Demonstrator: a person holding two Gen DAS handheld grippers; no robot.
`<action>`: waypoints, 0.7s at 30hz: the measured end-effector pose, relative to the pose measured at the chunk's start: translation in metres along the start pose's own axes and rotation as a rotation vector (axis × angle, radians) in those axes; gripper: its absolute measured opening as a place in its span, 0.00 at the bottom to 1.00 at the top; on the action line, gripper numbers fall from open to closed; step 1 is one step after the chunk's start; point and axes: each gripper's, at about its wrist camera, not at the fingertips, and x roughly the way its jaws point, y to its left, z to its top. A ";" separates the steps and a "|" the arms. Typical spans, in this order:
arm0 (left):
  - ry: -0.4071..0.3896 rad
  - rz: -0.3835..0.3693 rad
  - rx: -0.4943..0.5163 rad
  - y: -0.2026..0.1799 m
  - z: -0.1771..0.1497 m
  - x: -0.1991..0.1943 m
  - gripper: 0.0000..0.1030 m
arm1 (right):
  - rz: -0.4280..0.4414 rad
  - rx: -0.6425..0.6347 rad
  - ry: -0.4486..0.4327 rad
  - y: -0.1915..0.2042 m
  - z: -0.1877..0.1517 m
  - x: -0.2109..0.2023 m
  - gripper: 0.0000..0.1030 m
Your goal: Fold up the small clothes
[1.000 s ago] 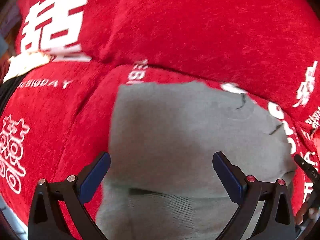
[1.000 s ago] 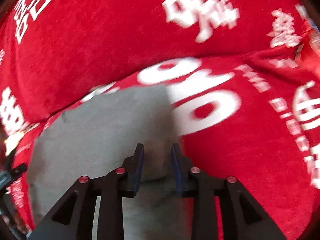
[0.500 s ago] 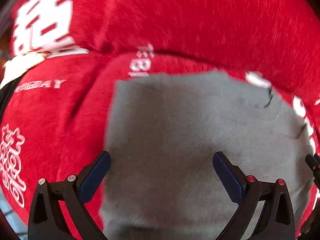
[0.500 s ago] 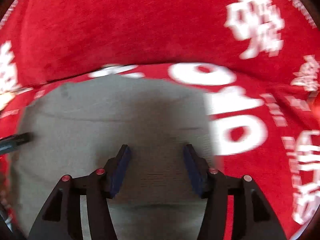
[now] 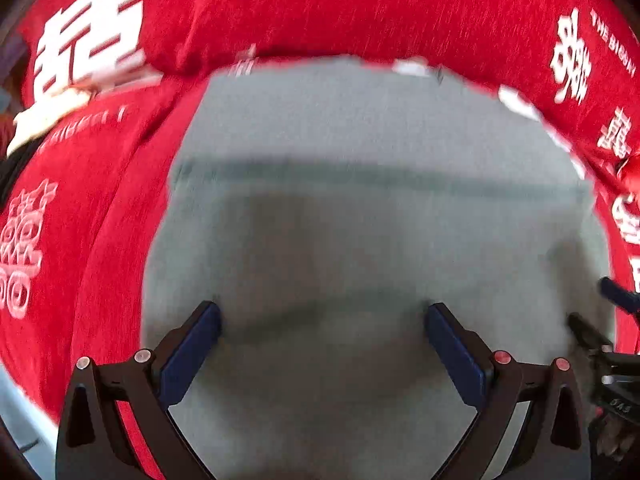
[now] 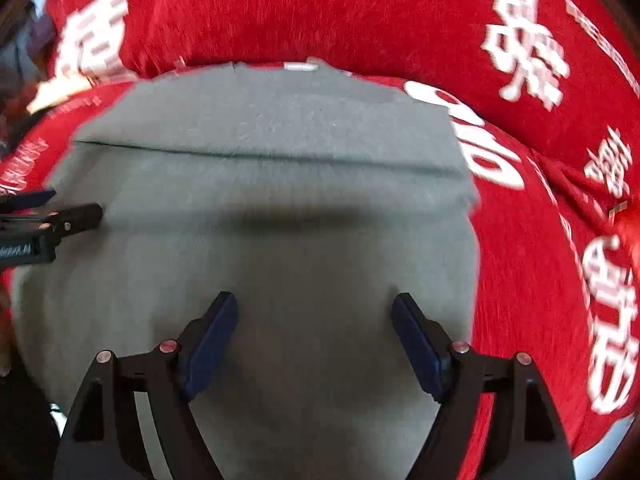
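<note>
A small grey garment [image 5: 360, 208] lies folded on a red cover, a straight fold edge running across it. It also shows in the right wrist view [image 6: 280, 200]. My left gripper [image 5: 322, 326] is open and empty, hovering just over the garment's near part. My right gripper [image 6: 314, 320] is open and empty over the same garment, towards its right side. The left gripper's fingers [image 6: 60, 216] enter the right wrist view from the left edge. The right gripper's fingers [image 5: 600, 340] show at the right edge of the left wrist view.
The red cover [image 5: 360, 8] with white printed characters rises into a soft ridge behind the garment. It also shows in the right wrist view [image 6: 360, 12]. A pale object [image 5: 44, 116] lies at the far left on the cover.
My right gripper has let go of the garment's edge and opened wide. Both grippers have moved closer over the garment, which now lies folded with a crease across it.
</note>
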 end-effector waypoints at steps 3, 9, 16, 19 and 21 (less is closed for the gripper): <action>-0.023 0.009 0.042 0.008 -0.029 -0.015 1.00 | 0.004 -0.050 -0.003 -0.005 -0.038 -0.024 0.81; 0.053 -0.002 0.015 0.028 -0.062 -0.031 0.99 | -0.031 -0.147 0.083 -0.012 -0.080 -0.039 0.82; 0.006 -0.075 0.112 -0.023 -0.050 -0.045 0.99 | 0.017 -0.199 0.002 0.029 -0.049 -0.053 0.82; 0.112 -0.029 0.178 -0.036 -0.058 -0.020 1.00 | 0.063 -0.259 0.041 0.056 -0.037 -0.034 0.82; 0.068 -0.035 0.184 -0.028 -0.069 -0.028 1.00 | 0.038 -0.310 0.094 0.063 -0.045 -0.020 0.82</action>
